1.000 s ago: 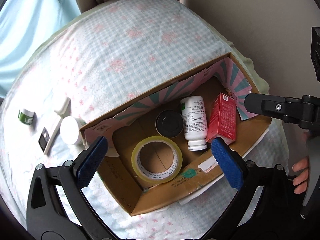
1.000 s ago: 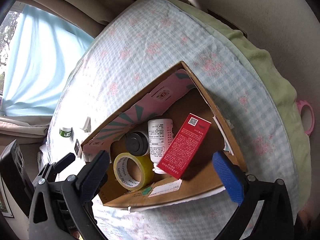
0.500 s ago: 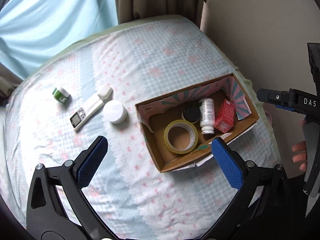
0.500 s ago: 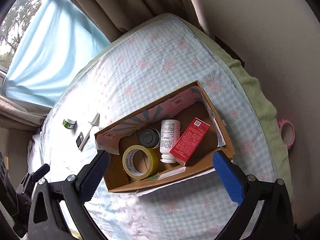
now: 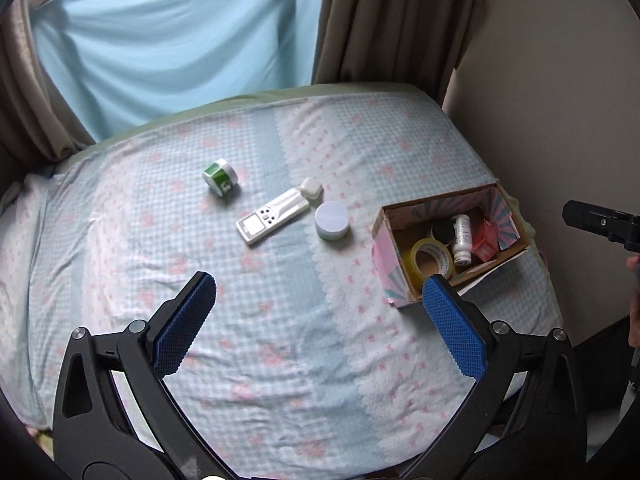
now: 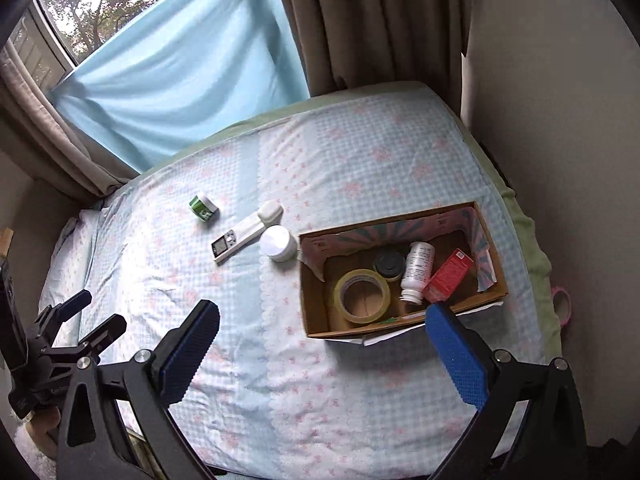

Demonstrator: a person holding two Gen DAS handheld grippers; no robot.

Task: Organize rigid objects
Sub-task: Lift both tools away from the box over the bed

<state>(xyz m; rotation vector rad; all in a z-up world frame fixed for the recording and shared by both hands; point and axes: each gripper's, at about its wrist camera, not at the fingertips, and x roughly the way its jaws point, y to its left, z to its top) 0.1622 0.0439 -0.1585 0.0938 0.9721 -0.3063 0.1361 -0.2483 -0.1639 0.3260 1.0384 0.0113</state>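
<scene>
A cardboard box (image 5: 404, 280) (image 6: 316, 312) sits on the bed's right side, holding a yellow tape roll (image 5: 432, 258) (image 6: 362, 290), a black-lidded jar (image 6: 388, 264), a white bottle (image 6: 416, 270) and a red carton (image 6: 448, 276). On the bedsheet lie a white jar (image 5: 331, 222) (image 6: 279, 243), a white remote-like device (image 5: 276, 216) (image 6: 244, 236), and a green-white jar (image 5: 219, 176) (image 6: 203, 207). My left gripper (image 5: 320, 316) and right gripper (image 6: 320, 344) are open and empty, raised above the bed's near side.
The bed (image 5: 280, 340) has a blue checked sheet. Curtains (image 5: 380, 20) and a window are behind it, a wall (image 5: 560, 80) to the right. A pink tape ring (image 6: 562, 306) lies past the bed's right edge. The left gripper shows at the right view's left edge (image 6: 68, 332).
Both grippers have pulled back and up from the box, so the whole bed and loose items now show. Both stay open and empty.
</scene>
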